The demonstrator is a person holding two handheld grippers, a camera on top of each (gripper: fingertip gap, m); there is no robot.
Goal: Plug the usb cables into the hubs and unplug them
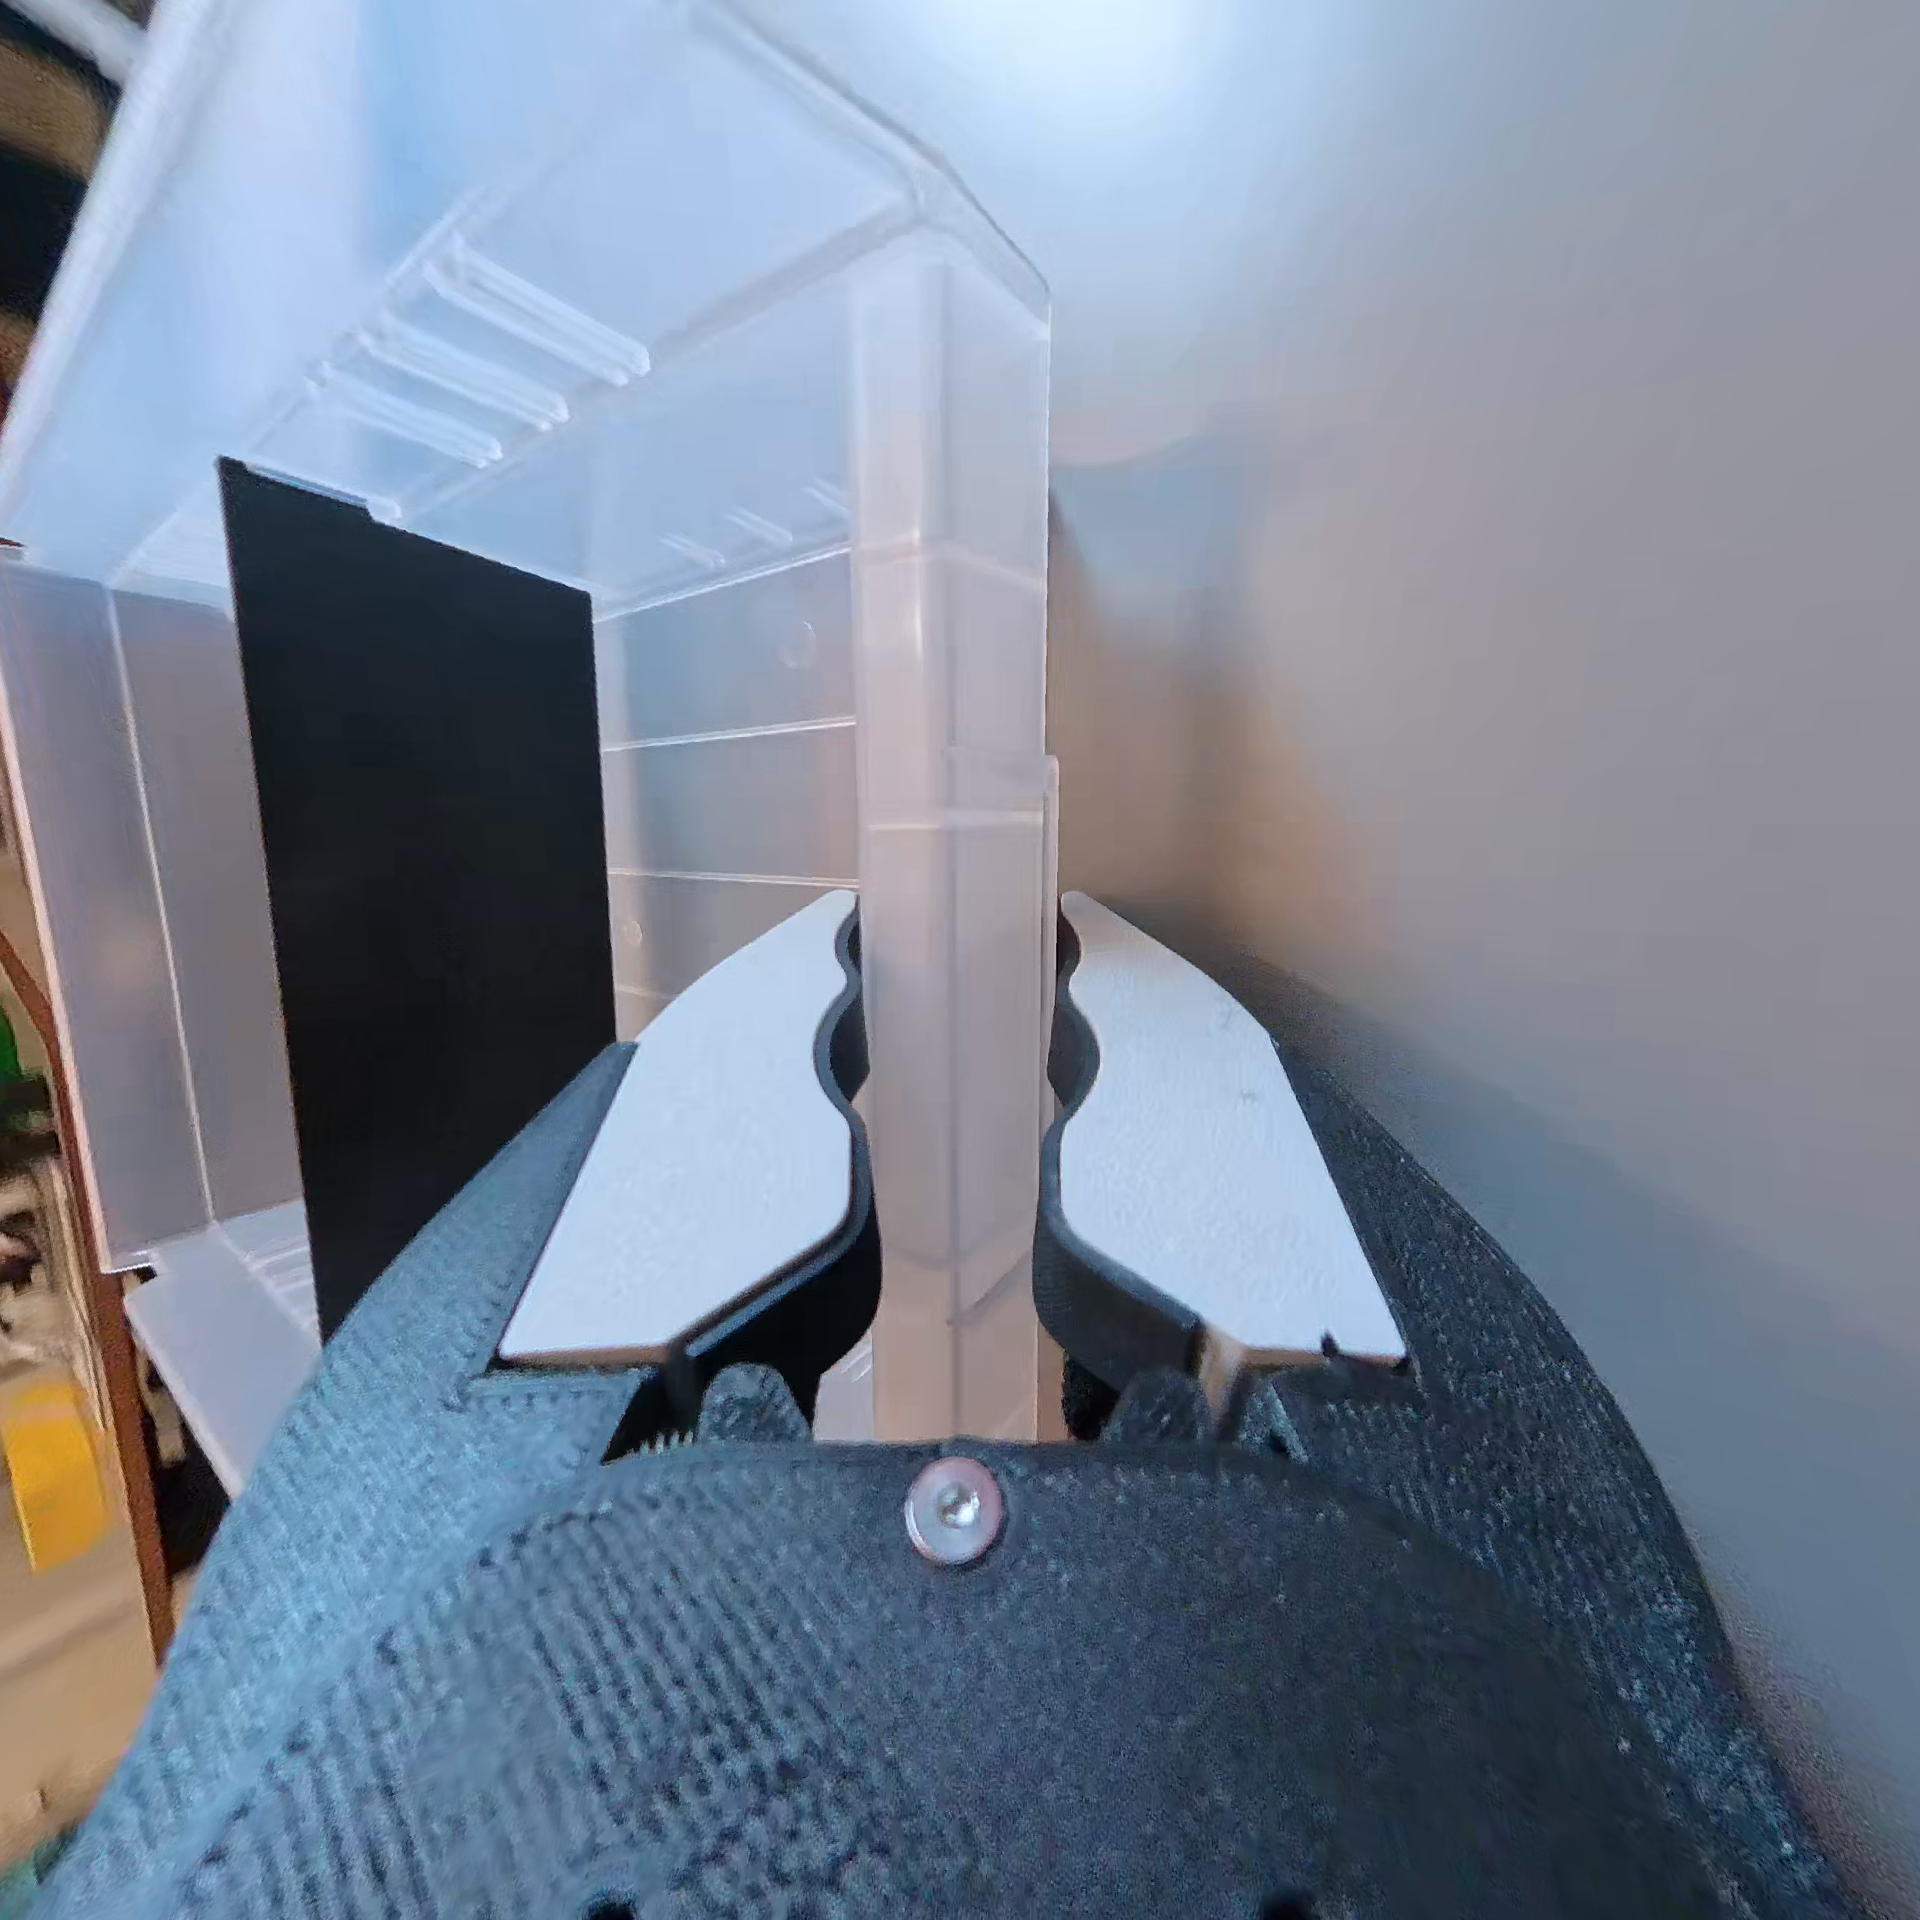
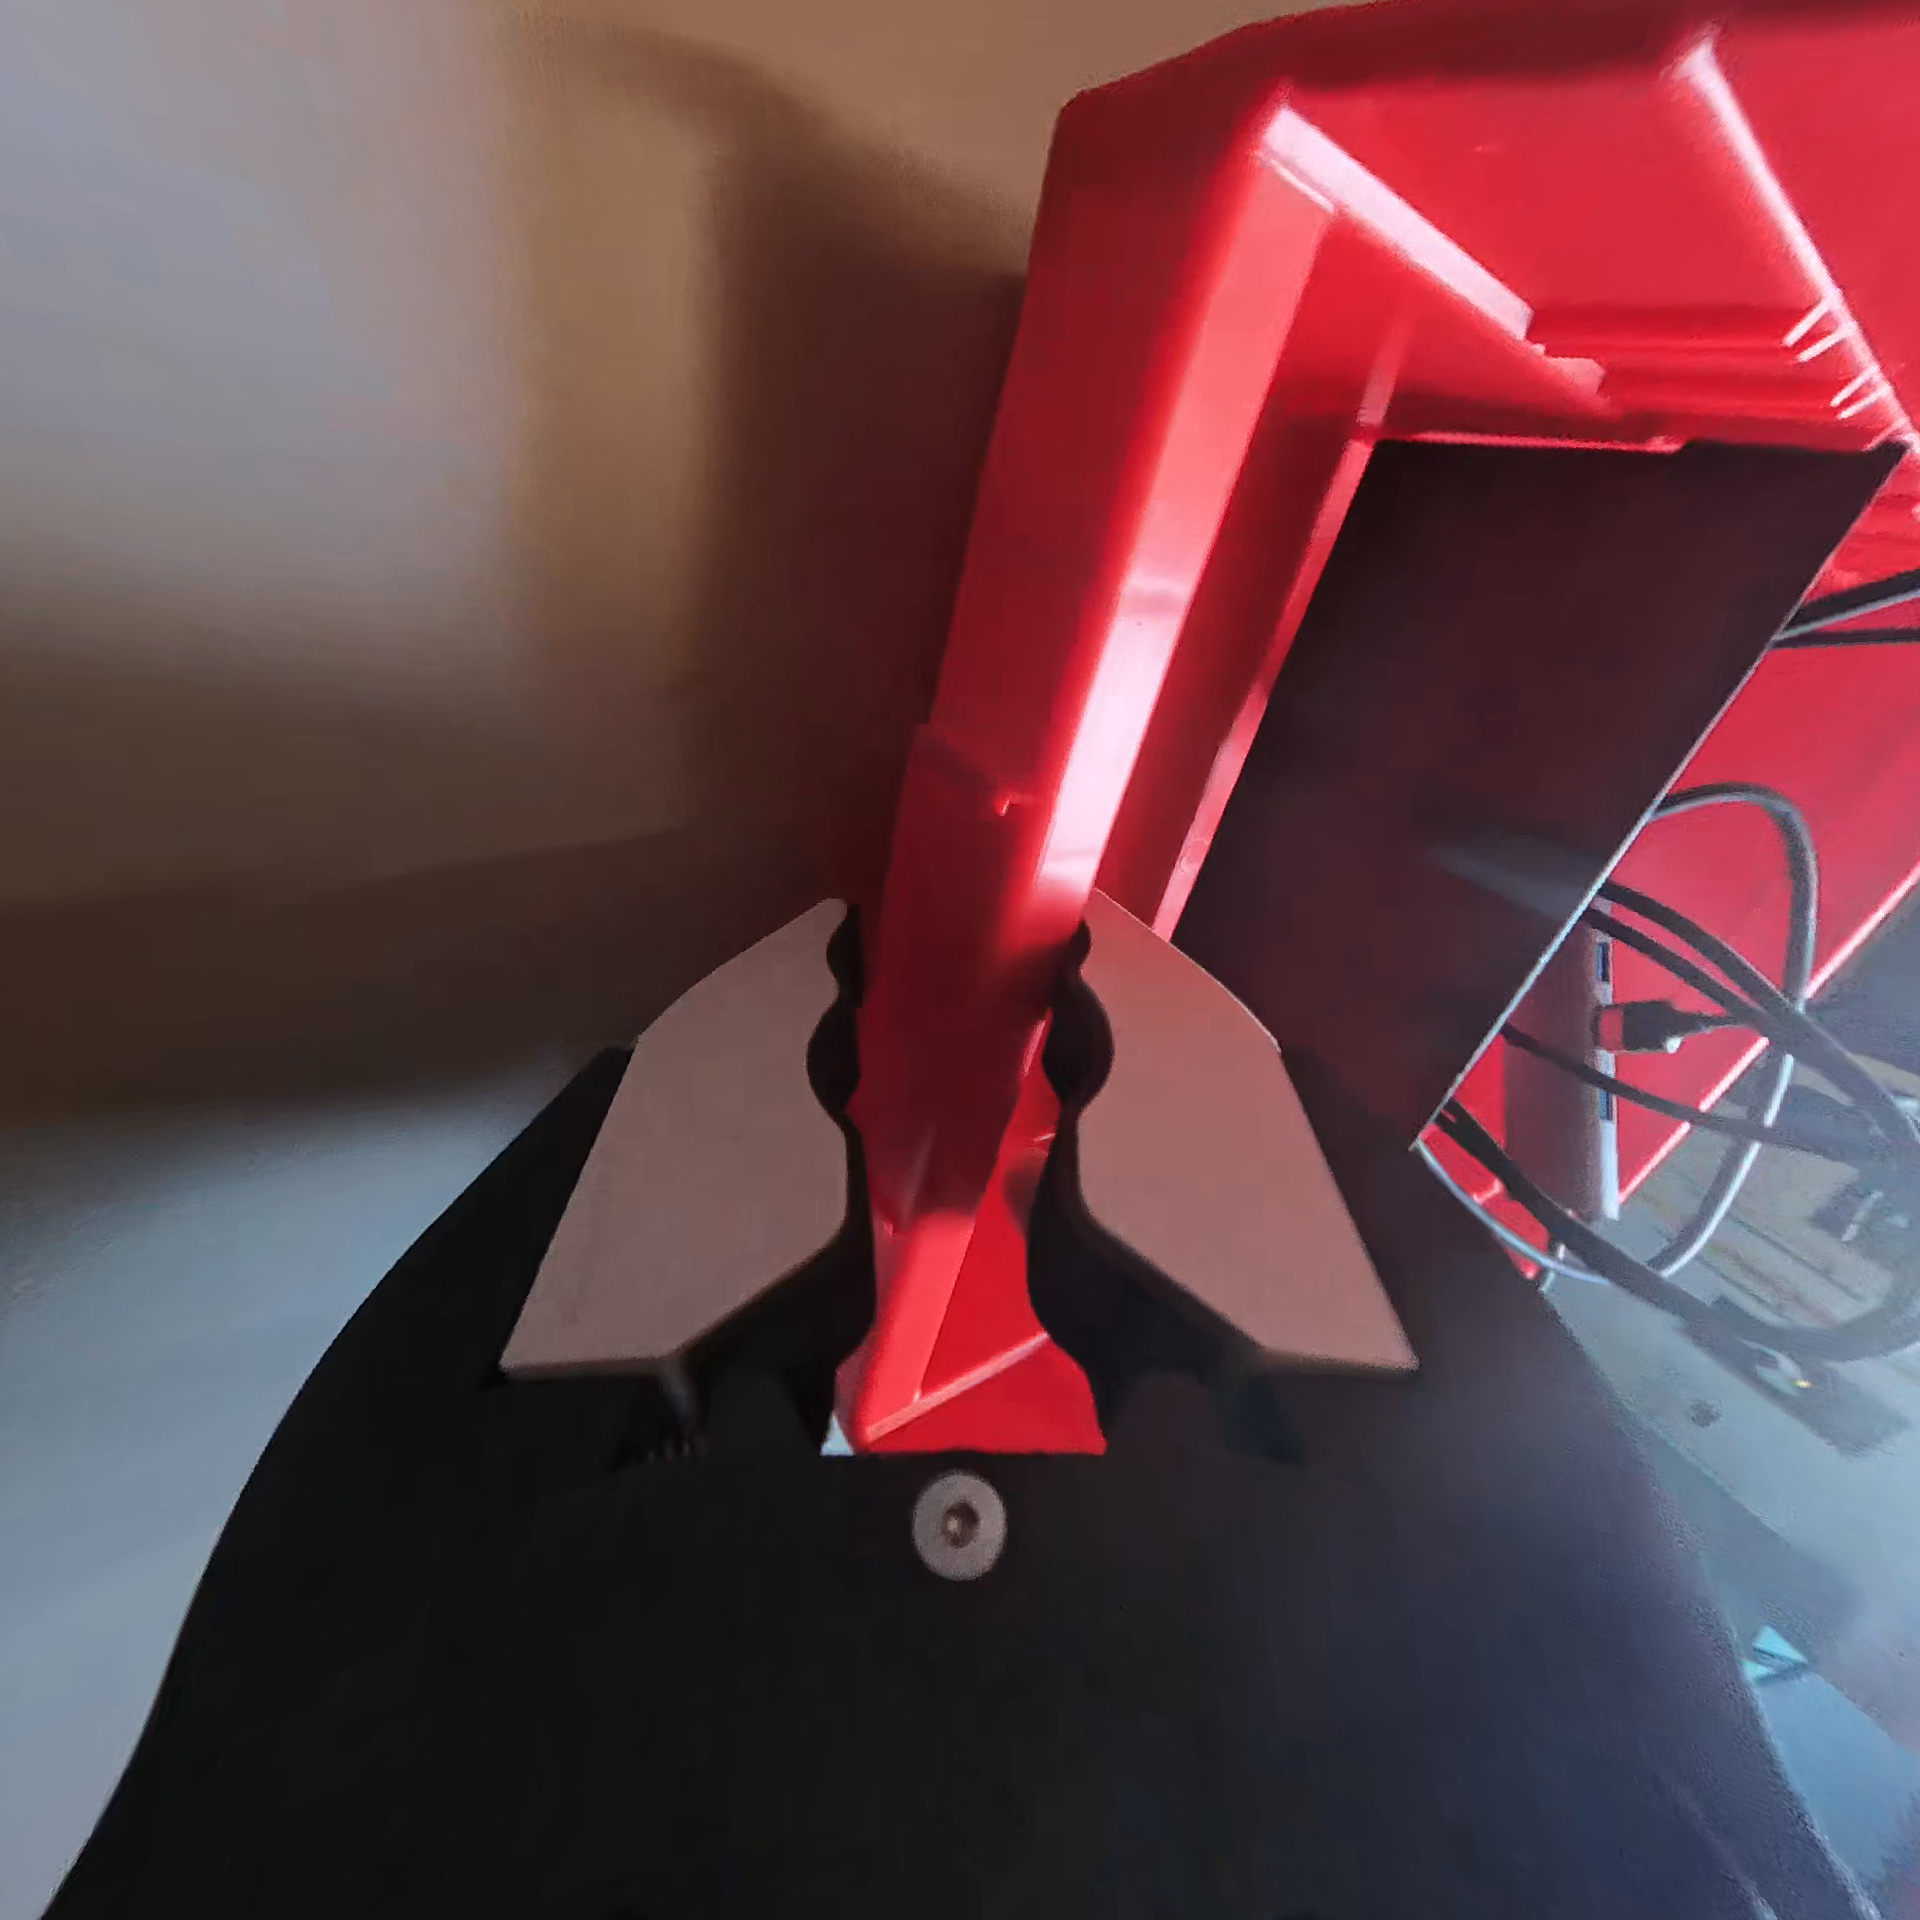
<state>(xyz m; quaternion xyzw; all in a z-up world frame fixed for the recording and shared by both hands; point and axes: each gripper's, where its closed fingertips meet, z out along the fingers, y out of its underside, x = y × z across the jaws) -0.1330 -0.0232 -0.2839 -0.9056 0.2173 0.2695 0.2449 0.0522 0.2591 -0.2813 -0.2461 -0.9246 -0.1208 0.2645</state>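
Note:
My left gripper (image 1: pixel 956 914) is shut on the rim of a clear plastic bin (image 1: pixel 623 312), which it holds tipped on its side; a black divider panel (image 1: pixel 416 883) stands inside it. My right gripper (image 2: pixel 961 935) is shut on the rim of a red plastic bin (image 2: pixel 1299 364), also tipped, with a dark divider panel (image 2: pixel 1507 727) inside. Black usb cables (image 2: pixel 1714 1039) lie tangled in the red bin beyond the panel, with a plug (image 2: pixel 1642 1023) beside a white hub (image 2: pixel 1605 1070). No hub or cable shows in the left wrist view.
A plain grey wall (image 1: pixel 1507 520) fills the right of the left wrist view. A brown wooden edge (image 1: pixel 114 1351) and blurred clutter lie at its far left. A blurred brown and grey surface (image 2: pixel 364 520) fills the left of the right wrist view.

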